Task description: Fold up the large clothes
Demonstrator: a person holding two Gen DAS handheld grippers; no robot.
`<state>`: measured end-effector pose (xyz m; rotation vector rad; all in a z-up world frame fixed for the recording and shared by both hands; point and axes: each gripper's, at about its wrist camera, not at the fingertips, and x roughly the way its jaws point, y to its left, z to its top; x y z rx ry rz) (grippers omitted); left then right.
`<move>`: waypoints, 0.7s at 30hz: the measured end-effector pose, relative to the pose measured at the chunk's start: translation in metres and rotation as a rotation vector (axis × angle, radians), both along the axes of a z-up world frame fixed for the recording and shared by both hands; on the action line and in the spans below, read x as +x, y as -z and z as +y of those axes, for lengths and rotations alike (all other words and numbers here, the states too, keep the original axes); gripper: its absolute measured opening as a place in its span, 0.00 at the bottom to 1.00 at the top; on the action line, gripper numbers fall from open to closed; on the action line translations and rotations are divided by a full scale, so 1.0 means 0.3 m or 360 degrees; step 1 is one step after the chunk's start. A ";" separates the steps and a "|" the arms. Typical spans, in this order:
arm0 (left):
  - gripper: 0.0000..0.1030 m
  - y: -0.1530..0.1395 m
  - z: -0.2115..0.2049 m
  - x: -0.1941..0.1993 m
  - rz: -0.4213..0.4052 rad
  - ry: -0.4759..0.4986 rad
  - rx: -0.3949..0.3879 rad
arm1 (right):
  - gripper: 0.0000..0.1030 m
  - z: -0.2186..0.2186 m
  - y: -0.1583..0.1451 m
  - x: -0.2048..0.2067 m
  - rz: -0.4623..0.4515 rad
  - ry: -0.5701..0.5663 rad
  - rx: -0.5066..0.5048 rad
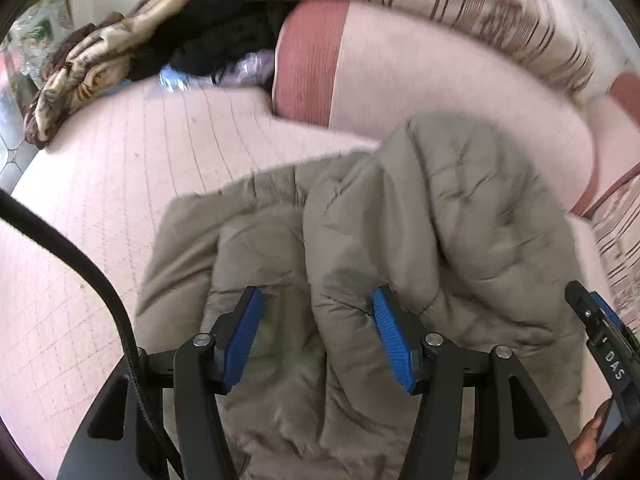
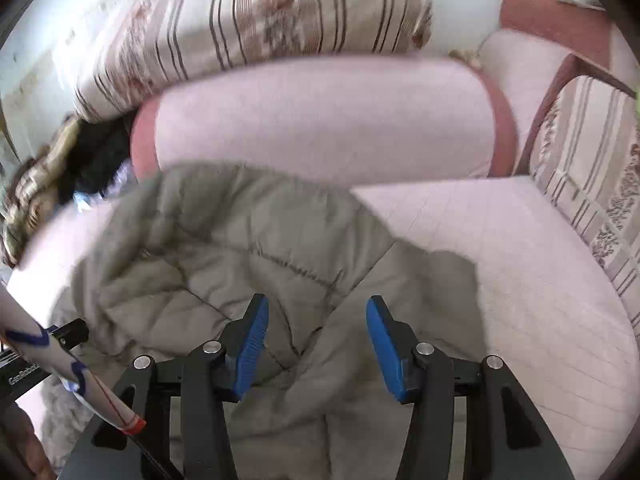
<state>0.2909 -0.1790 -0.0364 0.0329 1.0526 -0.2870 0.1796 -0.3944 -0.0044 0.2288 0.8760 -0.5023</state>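
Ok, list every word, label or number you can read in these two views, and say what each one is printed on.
"DAS" in white letters, on the black body of the right gripper, at the right edge of the left wrist view.
White lettering starting "Gen" on the left gripper, at the left edge of the right wrist view: the rest is too blurred to read.
Nothing readable on the grey padded jacket, the pink cushion or the striped cushion.

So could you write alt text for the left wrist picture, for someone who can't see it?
A puffy grey-green quilted jacket lies crumpled on a pale pink quilted sofa seat, with the left gripper just above it, blue-padded jaws apart around a fold. Behind are a pink bolster cushion and a heap of dark clothes.
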 end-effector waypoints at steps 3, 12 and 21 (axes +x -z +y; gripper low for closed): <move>0.60 0.057 -0.026 0.004 -0.0041 0.0024 0.0086 | 0.56 0.015 0.142 0.034 0.0101 -0.0019 -0.0034; 0.60 0.081 -0.071 -0.030 -0.0173 0.0052 0.0226 | 0.58 0.083 0.174 0.055 0.0124 0.0004 -0.0219; 0.60 0.077 -0.041 -0.109 -0.0192 0.0116 0.0269 | 0.60 0.144 0.153 -0.066 0.0143 -0.0069 -0.0253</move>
